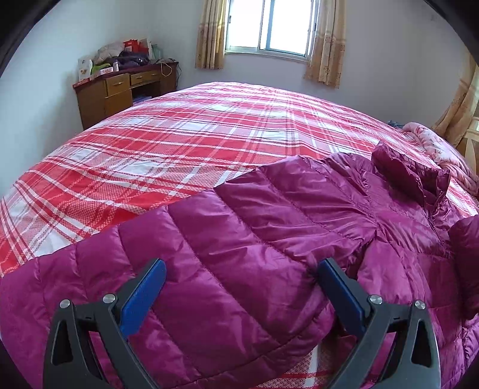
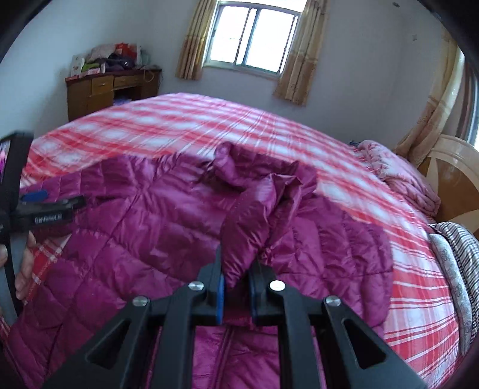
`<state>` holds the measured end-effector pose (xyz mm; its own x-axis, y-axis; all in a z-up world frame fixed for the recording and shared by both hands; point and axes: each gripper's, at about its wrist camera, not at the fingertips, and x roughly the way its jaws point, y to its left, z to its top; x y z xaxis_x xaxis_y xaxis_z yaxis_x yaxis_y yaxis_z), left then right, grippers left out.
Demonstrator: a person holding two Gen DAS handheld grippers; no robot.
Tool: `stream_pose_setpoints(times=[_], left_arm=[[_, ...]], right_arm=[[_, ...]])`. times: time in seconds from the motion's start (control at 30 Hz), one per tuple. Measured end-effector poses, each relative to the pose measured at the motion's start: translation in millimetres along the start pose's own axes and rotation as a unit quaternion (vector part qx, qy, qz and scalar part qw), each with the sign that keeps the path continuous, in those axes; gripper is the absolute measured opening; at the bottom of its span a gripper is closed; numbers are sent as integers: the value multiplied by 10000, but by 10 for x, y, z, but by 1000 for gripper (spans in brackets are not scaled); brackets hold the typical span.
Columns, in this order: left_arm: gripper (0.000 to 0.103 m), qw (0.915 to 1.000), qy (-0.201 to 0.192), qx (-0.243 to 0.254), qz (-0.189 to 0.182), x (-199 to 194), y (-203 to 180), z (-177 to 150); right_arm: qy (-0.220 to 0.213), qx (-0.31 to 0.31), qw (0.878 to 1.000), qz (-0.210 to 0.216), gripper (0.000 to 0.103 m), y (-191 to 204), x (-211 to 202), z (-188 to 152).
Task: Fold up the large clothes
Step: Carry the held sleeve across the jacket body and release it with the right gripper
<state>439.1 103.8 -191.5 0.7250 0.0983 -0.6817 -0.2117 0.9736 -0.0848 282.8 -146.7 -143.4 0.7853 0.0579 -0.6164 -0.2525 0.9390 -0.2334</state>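
Note:
A magenta quilted puffer jacket [image 1: 269, 227] lies spread across the near side of a bed with a red-and-white plaid sheet [image 1: 179, 134]. My left gripper [image 1: 242, 270] hovers over the jacket's side panel, open wide; its blue pads [image 1: 149, 290] do not press the fabric. In the right wrist view my right gripper [image 2: 238, 269] is shut on a raised fold of the jacket [image 2: 248, 215], probably a sleeve, lifted above the body of the coat. The collar [image 2: 227, 161] bunches up beyond it. At the left edge of that view, a hand [image 2: 25, 266] holds the left gripper [image 2: 51, 197].
A wooden desk [image 1: 119, 86] piled with clutter stands at the far left wall. A curtained window [image 1: 269, 27] is behind the bed. A folded pink quilt [image 2: 401, 176], a striped pillow [image 2: 461, 248] and a wooden headboard [image 2: 452, 179] sit at the right end.

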Motion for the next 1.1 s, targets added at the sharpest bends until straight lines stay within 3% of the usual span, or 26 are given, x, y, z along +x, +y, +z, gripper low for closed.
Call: stream_pose_setpoints(times=[0.13,0.2,0.23,0.27,0.3,0.4,0.5,0.63,0.7,0.73,0.77,0.8,0.9,1.03,1.1], left_arm=[[102,10000,31,36,-3,16,-11,-1],[102,10000,41,29,-21,20,-7,-2],[102,10000,43,25,-27,20,-4,-2],[102,10000,47,23,-35,22,-4,-1],[102,10000,51,21,-40,27,-4,1],[102,10000,63,23,-32,43,-2,11],[102,10000,63,52,-6,45,-12,7],[102,9999,98,81,53,51,-27,16],[102,9996,69,87,251,18,-47,35],[102,9987,-31,143,489,-48,-83,59],[102,9974,-134,206,677,-122,-129,75],[102,9966,-206,265,757,-193,-183,95],[102,9969,-389,545,402,-506,-490,184],[102,9907,-453,1235,-352,-767,-1125,212],[102,9869,-410,1493,-464,-742,-1387,199]], right_arm=[[285,234,9985,416,21,40,175,-108],[224,413,9966,674,40,44,190,-136],[142,484,9951,855,67,43,154,-142],[41,526,9937,992,85,40,85,-143],[-74,528,9926,1093,87,58,19,-146],[-354,421,9898,1312,87,52,-247,-153],[-698,691,9827,1569,87,-115,-537,-178],[-819,1177,9792,1436,83,-330,-585,-164],[-434,1258,9849,1112,53,-393,-396,-160],[-212,1261,9870,975,25,-390,-265,-142],[87,1281,9881,849,18,-395,-107,-162],[367,1289,9876,820,18,-389,45,-193],[883,1314,9829,938,18,-372,355,-341],[599,1616,9793,1058,18,-605,201,-342],[366,1759,9800,854,18,-845,114,-298]])
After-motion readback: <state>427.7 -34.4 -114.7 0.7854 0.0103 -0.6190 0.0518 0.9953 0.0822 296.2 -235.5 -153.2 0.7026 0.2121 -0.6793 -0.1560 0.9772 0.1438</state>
